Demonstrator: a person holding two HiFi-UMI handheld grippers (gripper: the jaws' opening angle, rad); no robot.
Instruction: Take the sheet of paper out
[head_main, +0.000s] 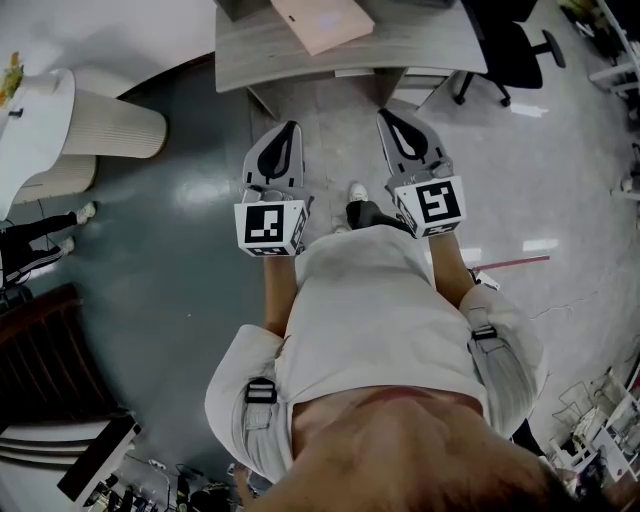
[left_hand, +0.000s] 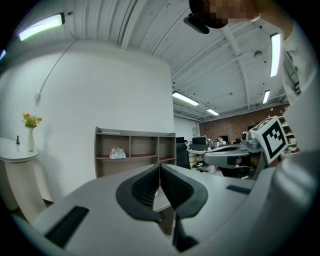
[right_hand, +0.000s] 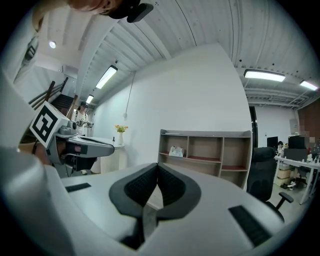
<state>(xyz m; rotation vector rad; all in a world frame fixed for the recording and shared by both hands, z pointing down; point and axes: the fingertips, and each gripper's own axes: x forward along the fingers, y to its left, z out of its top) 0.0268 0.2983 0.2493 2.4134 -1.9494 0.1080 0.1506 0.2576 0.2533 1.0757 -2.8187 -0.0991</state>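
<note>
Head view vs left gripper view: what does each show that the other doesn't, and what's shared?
Head view only: the person's torso, the floor, and a flat pinkish item lying on top of a wooden unit.
Left gripper view only: ceiling lights and open shelf compartments, one holding a small pale item.
Both: left gripper and right gripper, jaws shut with nothing between them, and the white round table. The wooden unit is probably that shelf seen from above.
</note>
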